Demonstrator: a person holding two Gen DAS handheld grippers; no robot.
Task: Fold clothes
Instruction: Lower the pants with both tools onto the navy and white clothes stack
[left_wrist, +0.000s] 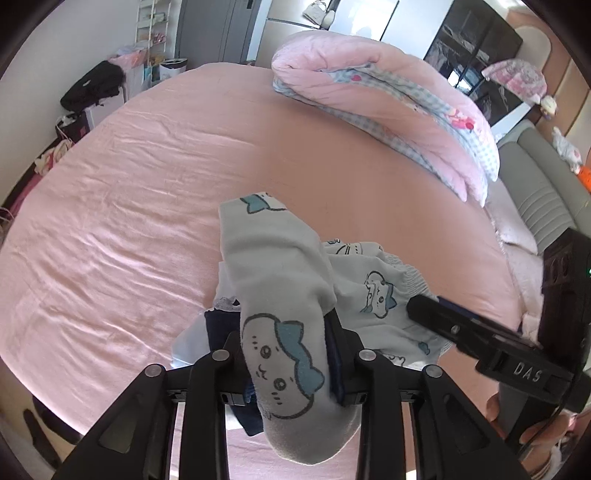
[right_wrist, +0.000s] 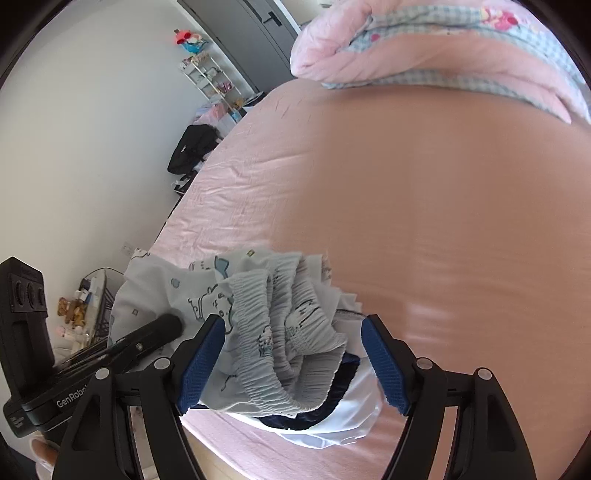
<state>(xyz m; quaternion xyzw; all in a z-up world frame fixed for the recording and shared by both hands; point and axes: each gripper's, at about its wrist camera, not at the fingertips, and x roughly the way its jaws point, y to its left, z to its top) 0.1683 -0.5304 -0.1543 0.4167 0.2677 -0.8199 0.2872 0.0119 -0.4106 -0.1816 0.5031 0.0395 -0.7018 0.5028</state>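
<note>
Pale printed pyjama trousers (left_wrist: 373, 295) with blue cartoon figures lie bunched near the front edge of the pink bed (left_wrist: 147, 192). One trouser leg (left_wrist: 280, 354) rises up between the fingers of my left gripper (left_wrist: 286, 332), which is shut on it. In the right wrist view the gathered elastic waistband (right_wrist: 284, 332) sits between the blue pads (right_wrist: 384, 365) of my right gripper (right_wrist: 293, 321), which stands wide open; the right pad is clear of the cloth. A finger (left_wrist: 424, 310) of that gripper rests on the trousers in the left wrist view.
Under the trousers lie a dark navy garment (right_wrist: 321, 413) and a white one (right_wrist: 354, 428). A folded pink quilt (left_wrist: 388, 96) with blue check lining lies at the far side of the bed. A grey sofa (left_wrist: 535, 184) stands to the right, and shelves (left_wrist: 151, 33) and a black bag (left_wrist: 92, 85) by the far wall.
</note>
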